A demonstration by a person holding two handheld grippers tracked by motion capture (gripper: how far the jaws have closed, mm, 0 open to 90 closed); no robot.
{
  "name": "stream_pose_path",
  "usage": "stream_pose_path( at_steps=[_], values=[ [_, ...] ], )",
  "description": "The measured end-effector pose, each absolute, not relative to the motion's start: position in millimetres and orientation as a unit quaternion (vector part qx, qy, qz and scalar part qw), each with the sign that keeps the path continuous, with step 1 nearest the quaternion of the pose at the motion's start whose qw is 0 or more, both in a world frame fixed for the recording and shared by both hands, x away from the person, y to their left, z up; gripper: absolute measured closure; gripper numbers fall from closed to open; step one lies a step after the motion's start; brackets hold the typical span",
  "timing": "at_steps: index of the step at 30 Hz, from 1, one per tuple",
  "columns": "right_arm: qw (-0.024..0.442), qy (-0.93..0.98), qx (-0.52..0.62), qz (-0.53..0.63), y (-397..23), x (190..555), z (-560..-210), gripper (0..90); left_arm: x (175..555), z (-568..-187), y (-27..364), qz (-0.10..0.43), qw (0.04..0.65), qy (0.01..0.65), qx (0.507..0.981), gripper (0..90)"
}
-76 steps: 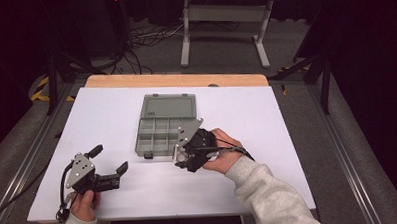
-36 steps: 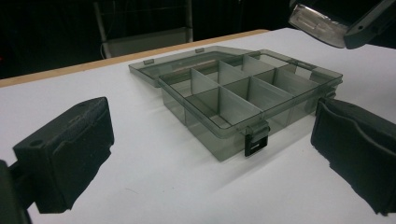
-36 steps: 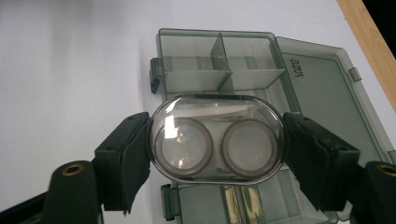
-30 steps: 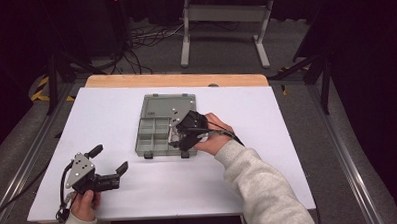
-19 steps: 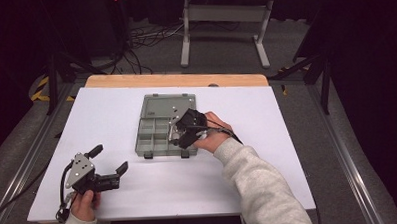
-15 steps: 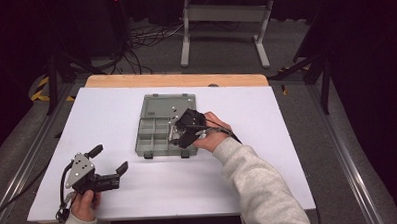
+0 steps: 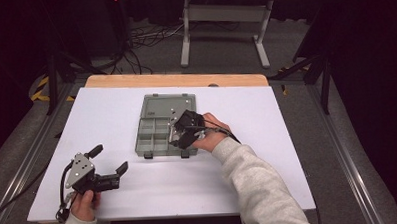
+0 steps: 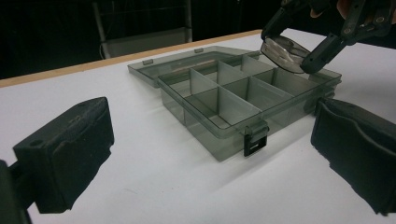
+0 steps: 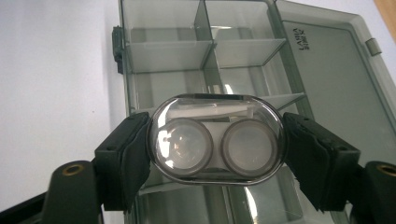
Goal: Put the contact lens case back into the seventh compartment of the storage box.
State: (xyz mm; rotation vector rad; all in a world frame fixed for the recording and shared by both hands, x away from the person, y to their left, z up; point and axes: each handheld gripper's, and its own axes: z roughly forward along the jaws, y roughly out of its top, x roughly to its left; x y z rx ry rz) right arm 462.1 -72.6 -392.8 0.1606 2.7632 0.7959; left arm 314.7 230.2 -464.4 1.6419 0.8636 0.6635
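Note:
A smoky grey compartment box [image 7: 156,104] lies open in the middle of the white table, its lid [image 9: 327,79] folded flat on the far side. My right gripper [image 7: 180,135] hovers over the box's right-hand compartments, shut on a clear oval case [image 9: 215,140] with two round wells. The pads press on the case's two ends. In the left gripper view the case [image 8: 282,49] hangs just above the box [image 8: 219,100]. My left gripper [image 7: 109,158] rests open near the table's front left corner, nothing between its jaws, pointing at the box.
The white table top [image 7: 297,138] ends at a wooden strip [image 7: 175,80] along the far edge. Beyond it stand a metal frame [image 7: 223,13] and cables on the dark floor. The box's front latches [image 8: 254,140] face the person.
The right gripper has gone from the box's front right corner to above its compartments, and has barely shifted in the last second. The left gripper has kept still.

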Motion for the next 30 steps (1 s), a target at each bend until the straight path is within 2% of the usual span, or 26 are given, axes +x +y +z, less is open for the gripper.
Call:
stream_pose_path(
  at_steps=[30],
  values=[
    [0.108, 0.96, 0.048, 0.253, -67.9, 464.4, -404.5, 26.3, 314.7, -464.3, 230.1, 0.28, 0.551, 0.365, 0.697, 0.2]
  ],
)
